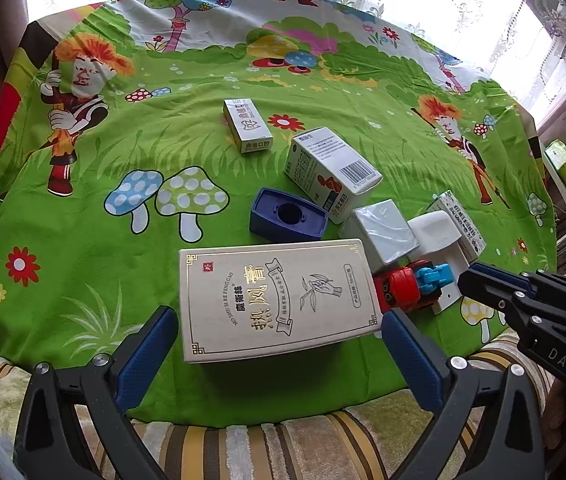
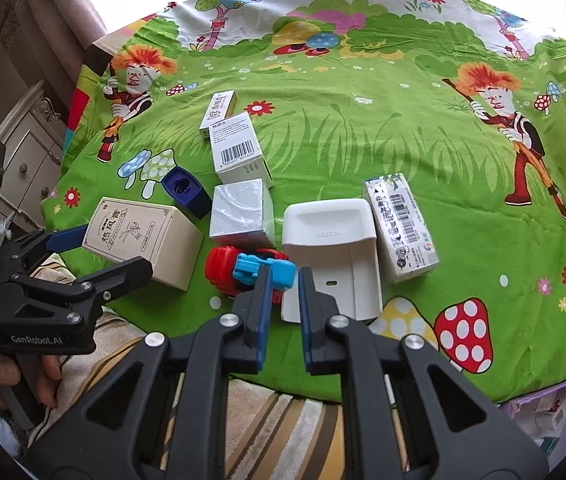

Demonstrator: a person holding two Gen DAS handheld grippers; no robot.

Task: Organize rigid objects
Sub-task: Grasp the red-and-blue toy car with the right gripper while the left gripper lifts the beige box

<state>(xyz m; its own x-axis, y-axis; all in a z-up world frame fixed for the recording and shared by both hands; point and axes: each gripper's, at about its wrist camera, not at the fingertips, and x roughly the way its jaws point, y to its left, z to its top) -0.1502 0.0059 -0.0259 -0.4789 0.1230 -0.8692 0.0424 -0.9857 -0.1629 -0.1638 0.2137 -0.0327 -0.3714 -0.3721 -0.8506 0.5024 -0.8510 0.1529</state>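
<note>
1. Surface: green cartoon-print cloth spread over the counter; striped cover under its near edge. All objs lie on the cloth.
2. L gripper: fingers spread full wide, either side of the beige box at the near-left edge. Pads clear of its sides, so not gripped; box rests on the cloth. Judged: just set down or abt to be taken, can't tell which.
3. Navy tray w/ round recess just behind the beige box, apart from it.
4. Small white carton farthest back, alone. Barcode carton nearer, tilted, leaning by the silver cube.
5. Red-blue toy car in front of the cube, beside the white holder.
6. R gripper: fingers near shut, narrow gap, nothing held. Tips hover at the toy's blue end and the holder's near-left edge; contact not resolvable.
7. Long white carton to the R of the holder, touching or nearly so.
8. Progress (judgement): partway. Near items form a rough row: beige box, cube, holder, long carton. Still loose: small carton, barcode carton, navy tray, toy. No bin or target spot visible, so end state unclear.
</note>
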